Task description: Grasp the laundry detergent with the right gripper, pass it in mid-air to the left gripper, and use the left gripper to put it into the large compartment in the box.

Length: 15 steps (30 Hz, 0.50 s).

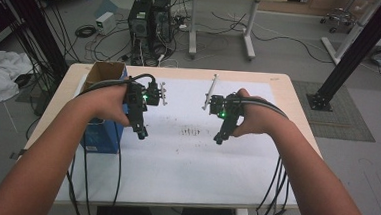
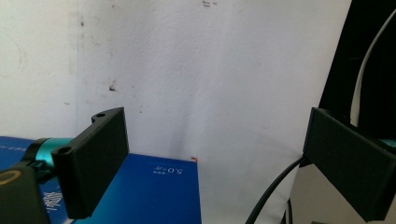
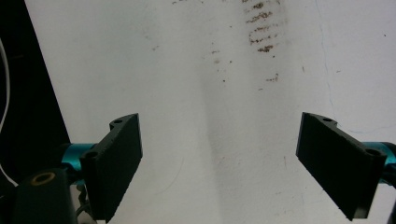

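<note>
A person's hands hold both grippers low over a white sheet (image 1: 190,157) that covers the wooden table (image 1: 289,93). My left gripper (image 1: 141,133) hangs beside a blue box (image 1: 101,134), its tips pointing toward the person. In the left gripper view this gripper (image 2: 215,168) is open and empty, with the blue box (image 2: 154,191) under one jaw. My right gripper (image 1: 220,137) hovers right of a patch of dark smudges (image 1: 192,132). In the right gripper view it (image 3: 217,163) is open wide over the bare sheet, with the smudges (image 3: 261,28) ahead.
The blue box has an open cardboard top (image 1: 103,72) and stands at the table's left edge. Cables (image 1: 273,192) trail off the front edge. Beyond the table are computer towers (image 1: 149,20), a desk (image 1: 224,19) and a black frame post (image 1: 357,47).
</note>
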Each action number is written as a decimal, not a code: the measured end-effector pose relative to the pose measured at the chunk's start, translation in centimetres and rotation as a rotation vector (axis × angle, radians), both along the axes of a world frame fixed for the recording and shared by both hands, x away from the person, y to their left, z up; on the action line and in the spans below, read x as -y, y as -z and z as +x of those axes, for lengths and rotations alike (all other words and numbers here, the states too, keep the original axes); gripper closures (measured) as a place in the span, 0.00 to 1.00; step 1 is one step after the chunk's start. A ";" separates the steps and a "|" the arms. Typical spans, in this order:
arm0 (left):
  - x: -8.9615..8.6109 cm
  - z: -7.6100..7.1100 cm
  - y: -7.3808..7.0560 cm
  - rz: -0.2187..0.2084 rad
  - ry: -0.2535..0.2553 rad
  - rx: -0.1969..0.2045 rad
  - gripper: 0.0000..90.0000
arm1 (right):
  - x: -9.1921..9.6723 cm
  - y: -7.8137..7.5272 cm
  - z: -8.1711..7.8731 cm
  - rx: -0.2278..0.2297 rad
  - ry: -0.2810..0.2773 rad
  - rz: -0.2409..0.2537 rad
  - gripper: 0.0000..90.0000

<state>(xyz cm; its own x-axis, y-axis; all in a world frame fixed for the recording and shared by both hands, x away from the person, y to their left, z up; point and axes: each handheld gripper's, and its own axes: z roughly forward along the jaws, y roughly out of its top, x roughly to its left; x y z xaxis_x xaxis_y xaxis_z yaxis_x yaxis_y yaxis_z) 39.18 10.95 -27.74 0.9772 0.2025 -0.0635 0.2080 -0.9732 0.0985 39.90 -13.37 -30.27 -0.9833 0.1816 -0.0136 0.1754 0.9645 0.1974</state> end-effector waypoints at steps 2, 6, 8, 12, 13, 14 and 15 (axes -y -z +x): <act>-0.1 0.0 0.0 -0.006 -0.002 0.004 0.08 | 0.0 0.0 0.0 0.000 0.000 0.001 0.15; -0.1 0.1 0.0 -0.008 0.000 0.001 0.08 | 0.1 -0.1 -0.1 0.003 0.005 -0.002 0.15; -0.1 0.1 0.0 -0.011 -0.006 0.002 0.08 | 0.1 -0.1 -0.1 0.002 0.010 0.001 0.15; -0.1 0.3 0.2 0.003 -0.015 0.006 0.08 | 0.1 -0.1 0.0 0.003 0.004 0.003 0.15; -0.1 0.3 0.2 0.007 -0.013 0.005 0.08 | 0.1 -0.1 0.0 0.004 0.004 0.005 0.15; 0.0 0.3 0.2 0.004 -0.013 0.002 0.08 | 0.1 -0.1 0.0 0.005 0.004 0.003 0.15; 0.0 0.3 0.1 0.004 -0.009 0.003 0.08 | 0.1 -0.1 0.0 0.004 0.003 0.002 0.15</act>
<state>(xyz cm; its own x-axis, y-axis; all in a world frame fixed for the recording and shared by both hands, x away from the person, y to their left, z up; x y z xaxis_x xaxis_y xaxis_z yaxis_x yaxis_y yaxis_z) 39.52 10.94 -27.88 0.9756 0.2113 -0.0600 0.2163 -0.9717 0.0948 39.94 -13.47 -30.20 -0.9827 0.1844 -0.0169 0.1773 0.9636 0.1999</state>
